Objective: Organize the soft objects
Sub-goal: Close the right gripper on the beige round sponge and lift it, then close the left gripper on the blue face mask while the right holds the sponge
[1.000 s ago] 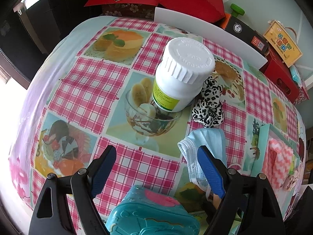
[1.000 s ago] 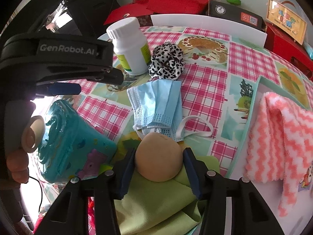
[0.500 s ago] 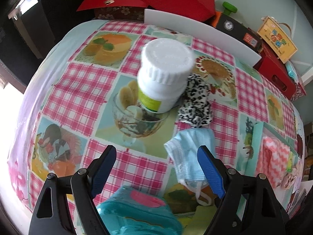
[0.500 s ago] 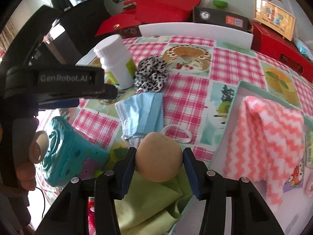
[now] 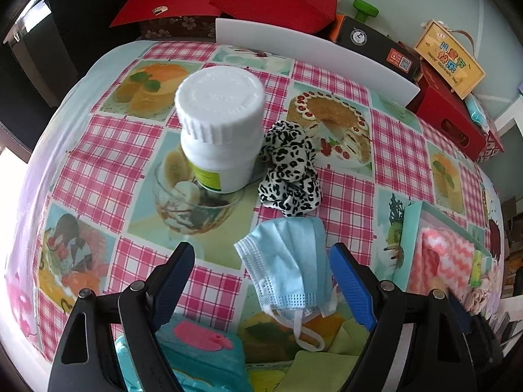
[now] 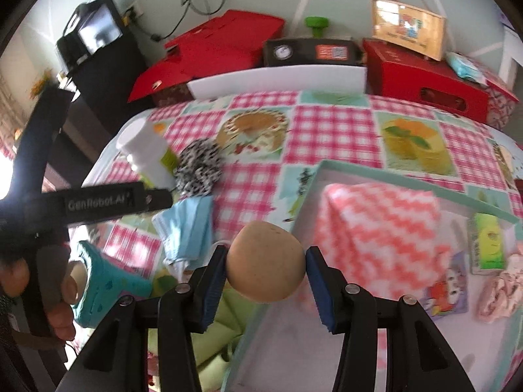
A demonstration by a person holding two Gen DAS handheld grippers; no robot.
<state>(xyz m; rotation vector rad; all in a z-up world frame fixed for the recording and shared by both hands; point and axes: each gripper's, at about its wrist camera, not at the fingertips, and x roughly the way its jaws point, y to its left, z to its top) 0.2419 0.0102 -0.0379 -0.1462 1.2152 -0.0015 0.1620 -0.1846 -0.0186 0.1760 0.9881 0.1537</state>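
Tan and roundish, the ball sits clamped between the pads of the right hand-held gripper, raised over the near-left corner of the tray; it shows no clear long axis. The left hand-held gripper hangs open above the mask, whose long axis runs toward the bench's near edge.

Free room vs obstacles on the tablecloth

Left side of cloth bare, open approach. Centre crowded: white bottle upright w/ leopard scrunchie touching its right, blue mask just below. Teal case and green cloth block near edge. Tray at right: pink towel fills the back, front floor free. Boxes line far edge.
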